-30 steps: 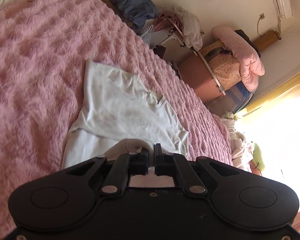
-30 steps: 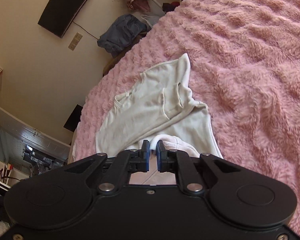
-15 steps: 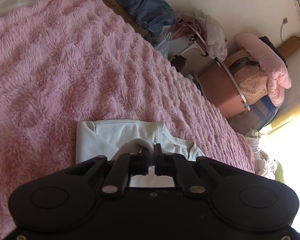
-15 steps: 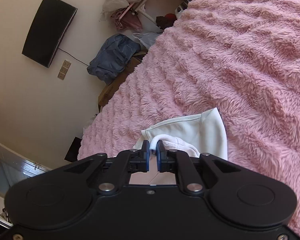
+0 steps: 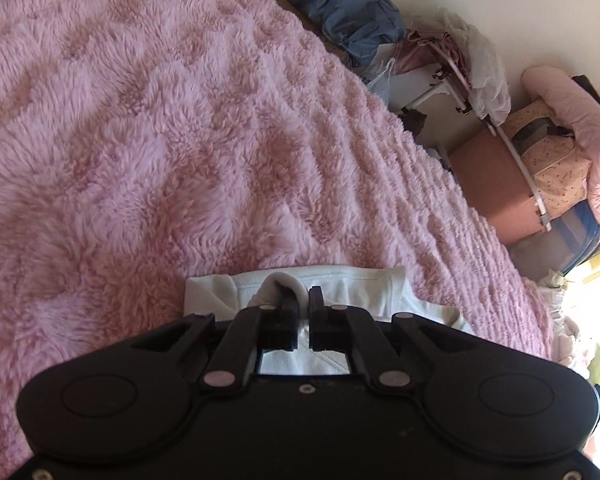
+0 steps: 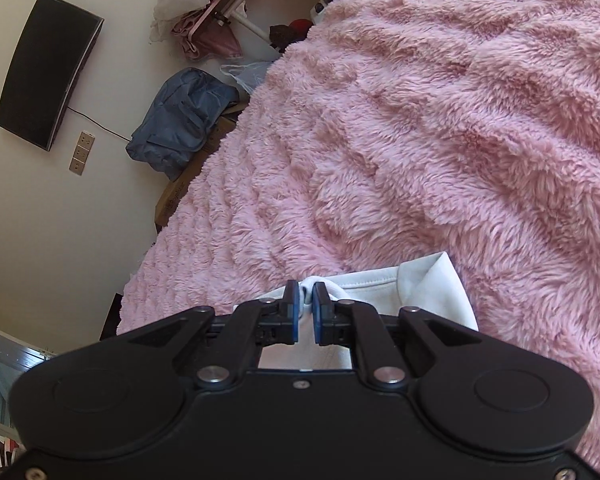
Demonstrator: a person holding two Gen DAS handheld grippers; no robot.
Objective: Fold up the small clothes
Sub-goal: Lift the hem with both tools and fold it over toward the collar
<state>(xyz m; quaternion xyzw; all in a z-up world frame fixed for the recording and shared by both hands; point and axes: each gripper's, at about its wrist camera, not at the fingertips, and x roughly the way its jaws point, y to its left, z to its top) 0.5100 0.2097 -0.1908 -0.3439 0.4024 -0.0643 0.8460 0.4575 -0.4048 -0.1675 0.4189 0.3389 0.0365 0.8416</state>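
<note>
A small white garment (image 5: 352, 286) lies folded over on the fluffy pink blanket (image 5: 160, 140), only a narrow strip showing past the fingers. My left gripper (image 5: 302, 300) is shut on a bunched edge of it. In the right wrist view the same garment (image 6: 432, 292) shows as a folded white edge, and my right gripper (image 6: 306, 298) is shut on a pinch of its fabric. Most of the garment is hidden under both grippers.
The pink blanket (image 6: 440, 120) covers the bed. Beyond the bed's far edge lie a blue garment heap (image 5: 340, 4), a rack with clothes (image 5: 468, 72), a pink box with bedding (image 5: 540, 168), and a wall television (image 6: 44, 72).
Both grippers carried the held edge forward over the garment, folding it. The visible white cloth shrank from a spread shirt to a narrow strip at the fingertips.
</note>
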